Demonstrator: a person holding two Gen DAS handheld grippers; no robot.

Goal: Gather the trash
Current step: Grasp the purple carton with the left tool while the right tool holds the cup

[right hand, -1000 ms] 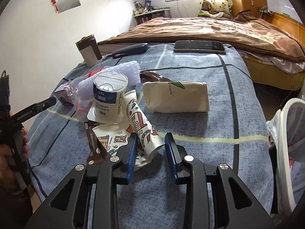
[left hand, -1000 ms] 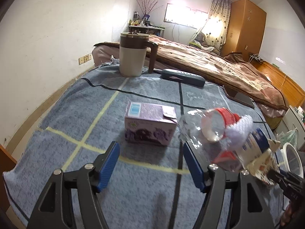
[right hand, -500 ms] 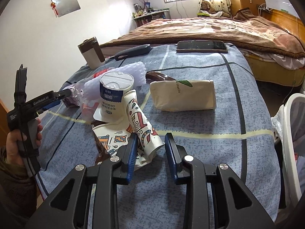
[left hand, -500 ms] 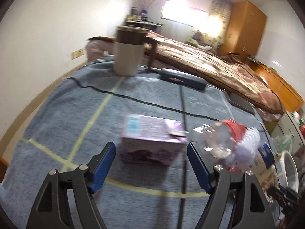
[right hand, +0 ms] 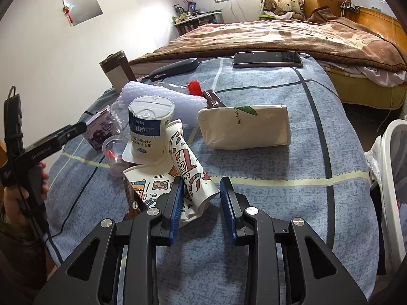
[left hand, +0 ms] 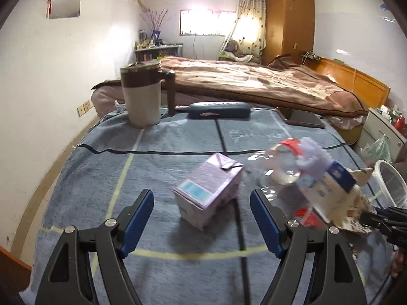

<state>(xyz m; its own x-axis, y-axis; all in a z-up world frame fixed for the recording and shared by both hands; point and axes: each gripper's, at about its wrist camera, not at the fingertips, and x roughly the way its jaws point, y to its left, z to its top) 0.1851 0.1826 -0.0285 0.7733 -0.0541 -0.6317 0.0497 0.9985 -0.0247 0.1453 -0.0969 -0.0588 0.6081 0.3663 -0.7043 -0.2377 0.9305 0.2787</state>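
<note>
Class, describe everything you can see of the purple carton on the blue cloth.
The purple carton is a small box-shaped drink pack, seemingly coated card, with a pale blue patch on one end and a folded flap on the other. It lies on its side, turned at an angle, on the blue cloth, ahead of the open left gripper, untouched by its fingers. In the right wrist view dark artwork shows on one face, and a clear plastic bottle lies right beside it.

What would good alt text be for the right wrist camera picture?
The right hand-held gripper holds a crushed patterned paper cup at the near edge of a trash pile on a blue blanket. Behind it stand a yogurt cup and a cream pouch; the left hand-held gripper reaches in from the left.
</note>
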